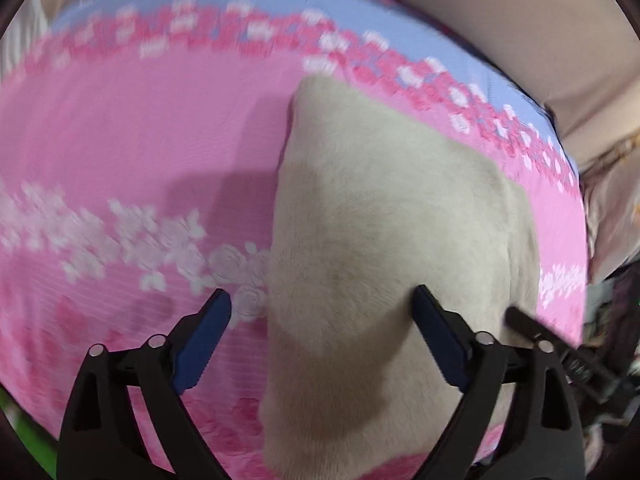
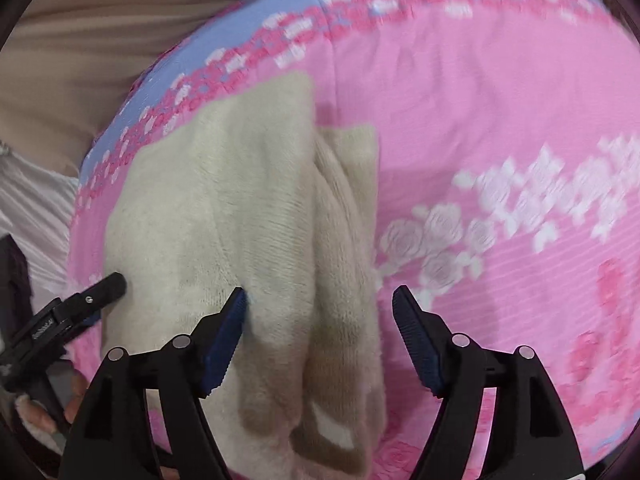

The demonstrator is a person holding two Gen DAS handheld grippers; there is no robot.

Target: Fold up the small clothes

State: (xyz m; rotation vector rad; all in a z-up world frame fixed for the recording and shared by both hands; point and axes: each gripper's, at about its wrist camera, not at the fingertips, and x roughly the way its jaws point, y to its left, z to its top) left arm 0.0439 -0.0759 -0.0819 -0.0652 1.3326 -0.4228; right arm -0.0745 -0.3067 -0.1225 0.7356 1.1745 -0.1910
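A folded cream fleece garment (image 1: 384, 240) lies on a pink floral bedsheet (image 1: 140, 140), near the sheet's blue border (image 1: 400, 12) and the bed's edge, where beige fabric shows beyond. Wide bare sheet stretches away on the garment's other side. The left gripper (image 1: 322, 300) hangs with jaws spread wide, one blue pad over the sheet, the other over the fleece, gripping nothing. The right gripper (image 2: 320, 300) also stands apart above the garment's stacked folded edge (image 2: 344, 240), its fingers (image 2: 226, 336) clamping nothing. Both views are blurred
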